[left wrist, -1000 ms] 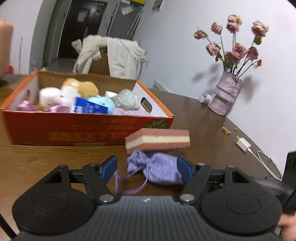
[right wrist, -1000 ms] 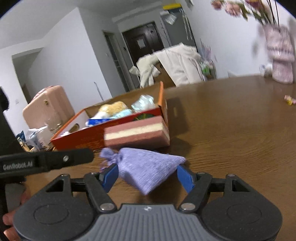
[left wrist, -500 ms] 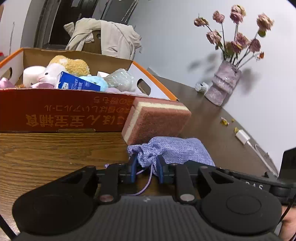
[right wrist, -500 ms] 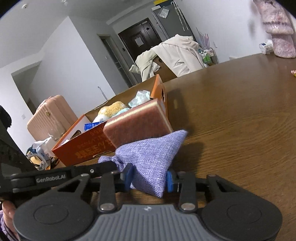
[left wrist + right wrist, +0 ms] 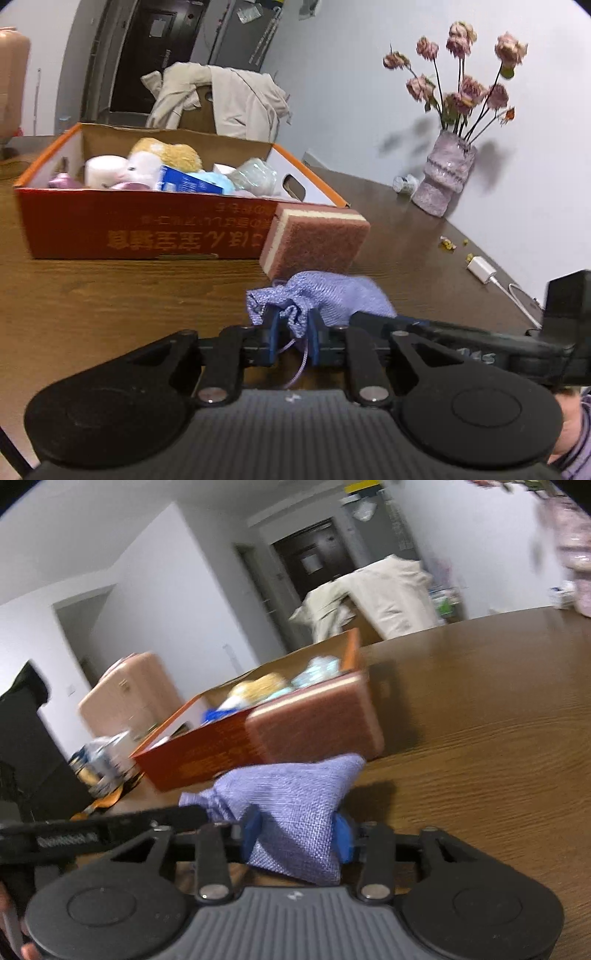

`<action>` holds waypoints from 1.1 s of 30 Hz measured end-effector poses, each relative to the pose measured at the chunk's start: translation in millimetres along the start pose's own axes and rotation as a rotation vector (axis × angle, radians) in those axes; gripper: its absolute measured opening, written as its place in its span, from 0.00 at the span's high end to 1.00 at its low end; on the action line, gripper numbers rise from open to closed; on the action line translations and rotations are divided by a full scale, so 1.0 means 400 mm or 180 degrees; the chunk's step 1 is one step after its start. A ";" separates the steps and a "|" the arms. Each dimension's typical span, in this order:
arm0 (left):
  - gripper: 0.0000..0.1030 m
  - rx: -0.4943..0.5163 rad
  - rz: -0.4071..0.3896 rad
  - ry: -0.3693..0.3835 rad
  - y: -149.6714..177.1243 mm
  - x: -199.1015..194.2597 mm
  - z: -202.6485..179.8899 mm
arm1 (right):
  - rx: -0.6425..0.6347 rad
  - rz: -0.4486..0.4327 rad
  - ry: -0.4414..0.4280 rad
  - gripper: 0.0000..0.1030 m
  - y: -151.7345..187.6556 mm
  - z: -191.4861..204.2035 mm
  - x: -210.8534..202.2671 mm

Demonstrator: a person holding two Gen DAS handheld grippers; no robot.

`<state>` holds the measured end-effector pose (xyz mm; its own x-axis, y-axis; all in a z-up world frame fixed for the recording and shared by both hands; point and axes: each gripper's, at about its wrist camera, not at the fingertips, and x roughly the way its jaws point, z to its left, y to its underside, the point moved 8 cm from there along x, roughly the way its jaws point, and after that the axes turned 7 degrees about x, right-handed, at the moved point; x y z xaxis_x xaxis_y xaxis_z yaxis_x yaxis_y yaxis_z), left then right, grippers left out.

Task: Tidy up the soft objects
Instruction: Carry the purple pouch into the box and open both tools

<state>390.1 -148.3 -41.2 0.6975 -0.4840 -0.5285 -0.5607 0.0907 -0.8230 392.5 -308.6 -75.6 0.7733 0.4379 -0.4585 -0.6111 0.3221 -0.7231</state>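
A purple cloth drawstring pouch (image 5: 325,295) is held by both grippers just above the brown table. My left gripper (image 5: 293,334) is shut on its gathered neck. My right gripper (image 5: 297,832) is shut on the pouch's body (image 5: 291,812). Behind the pouch a pink sponge with a cream layer (image 5: 314,243) leans against the orange cardboard box (image 5: 147,229). The box holds several soft toys and packets. The sponge (image 5: 314,723) and the box (image 5: 199,749) also show in the right wrist view.
A pale purple vase of dried roses (image 5: 443,177) stands at the table's far right by the wall. A white charger and cable (image 5: 487,273) lie near the right edge. A chair draped with a beige coat (image 5: 221,99) stands behind the box. A pink suitcase (image 5: 129,694) stands on the floor.
Both grippers have closed on the pouch, left on its neck, right on its body. Since half a second ago, both views have pulled back and risen slightly with the pouch.
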 end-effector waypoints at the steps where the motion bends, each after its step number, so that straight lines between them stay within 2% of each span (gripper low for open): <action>1: 0.84 -0.0019 -0.0009 0.0004 0.003 -0.021 0.003 | -0.0053 0.0040 0.0002 0.73 0.012 0.016 -0.001; 7: 0.84 -0.0013 -0.0096 -0.0046 0.066 -0.169 0.008 | -0.0156 0.0180 -0.0028 0.83 0.105 0.136 -0.060; 8: 0.81 0.0026 -0.0112 -0.0061 0.082 -0.193 0.008 | -0.0149 0.0197 -0.0039 0.87 0.120 0.149 -0.076; 9: 0.76 0.0080 -0.0138 -0.0096 0.100 -0.217 0.007 | -0.0142 0.0225 -0.0066 0.89 0.140 0.164 -0.094; 10: 0.60 0.0139 -0.0162 -0.0148 0.119 -0.240 0.008 | -0.0144 0.0249 -0.0103 0.89 0.158 0.177 -0.111; 11: 0.50 0.0186 -0.0164 -0.0195 0.138 -0.257 0.010 | -0.0155 0.0272 -0.0145 0.91 0.175 0.188 -0.130; 12: 0.50 0.0204 -0.0167 -0.0253 0.154 -0.272 0.012 | -0.0186 0.0304 -0.0178 0.91 0.195 0.200 -0.146; 16: 0.30 0.0150 -0.0108 -0.0204 0.196 -0.287 0.016 | -0.0156 0.0357 -0.0216 0.91 0.244 0.215 -0.181; 17: 0.28 0.0138 -0.0080 -0.0256 0.202 -0.284 0.020 | -0.0122 0.0370 -0.0201 0.91 0.249 0.213 -0.183; 20: 0.28 0.0132 -0.0086 -0.0295 0.210 -0.270 0.032 | -0.0135 0.0384 -0.0150 0.91 0.254 0.210 -0.189; 25: 0.29 0.0044 -0.0086 -0.0094 0.199 -0.244 0.034 | -0.0142 0.0362 -0.0091 0.91 0.249 0.196 -0.200; 27: 0.46 0.0017 -0.0068 0.0003 0.197 -0.232 0.029 | -0.0114 0.0355 -0.0087 0.91 0.248 0.189 -0.193; 28: 0.63 -0.0010 -0.0048 0.0110 0.197 -0.227 0.025 | -0.0097 0.0363 -0.0099 0.91 0.247 0.186 -0.192; 30: 0.67 -0.0034 -0.0054 0.0143 0.192 -0.222 0.019 | -0.0102 0.0373 -0.0088 0.91 0.243 0.180 -0.191; 32: 0.76 0.0030 -0.0081 0.0127 0.185 -0.225 0.013 | -0.0110 0.0381 -0.0076 0.91 0.235 0.180 -0.189; 33: 0.76 0.0039 -0.0108 0.0130 0.176 -0.229 0.012 | -0.0126 0.0375 -0.0068 0.91 0.229 0.182 -0.188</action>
<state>288.9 -93.5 -51.9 0.6970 -0.5220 -0.4916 -0.5315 0.0841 -0.8428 266.3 -250.9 -69.5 0.6925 0.4886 -0.5307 -0.6900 0.2342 -0.6848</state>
